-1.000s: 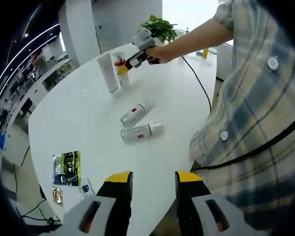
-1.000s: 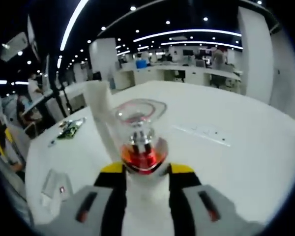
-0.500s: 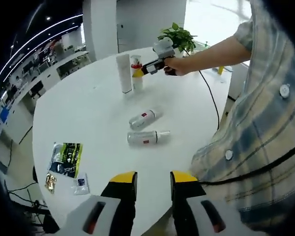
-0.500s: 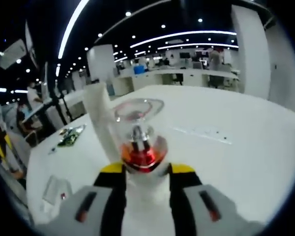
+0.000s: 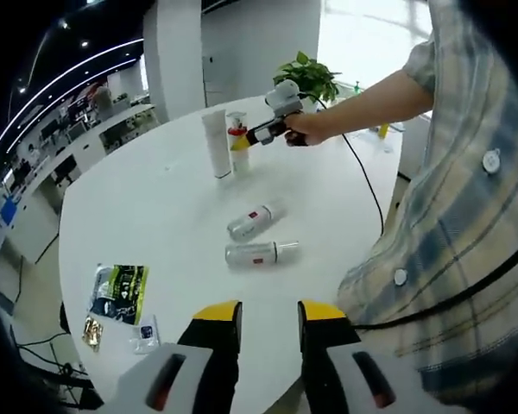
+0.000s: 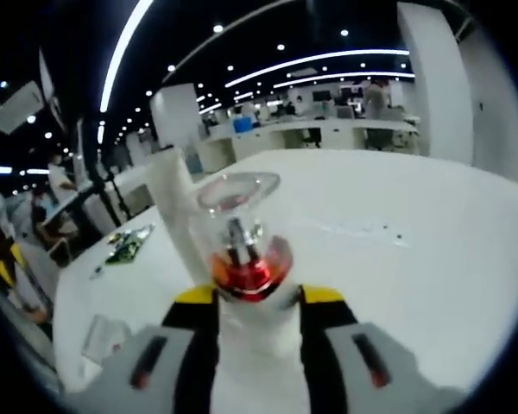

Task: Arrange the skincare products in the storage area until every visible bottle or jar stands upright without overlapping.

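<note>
In the right gripper view my right gripper [image 6: 257, 299] is shut on a white pump bottle [image 6: 242, 285] with a red collar and clear cap, standing beside a tall white tube [image 6: 180, 211]. The left gripper view shows that bottle [image 5: 236, 145] upright on the round white table [image 5: 147, 207] next to the tube [image 5: 216, 144], with the right gripper [image 5: 246, 140] on it. Two white bottles lie on their sides mid-table: one [image 5: 252, 221] farther, one [image 5: 259, 253] nearer. My left gripper [image 5: 268, 315] hangs open over the near table edge, holding nothing.
A printed leaflet [image 5: 118, 293] and small packets [image 5: 143, 332] lie at the table's near left. A potted plant [image 5: 306, 76] stands at the far edge. A black cable [image 5: 364, 185] runs along the right side, where a person in a plaid shirt [image 5: 466, 216] stands.
Both views have shifted a little with the hands. The right gripper stays shut on the pump bottle beside the tube; the two lying bottles have not moved.
</note>
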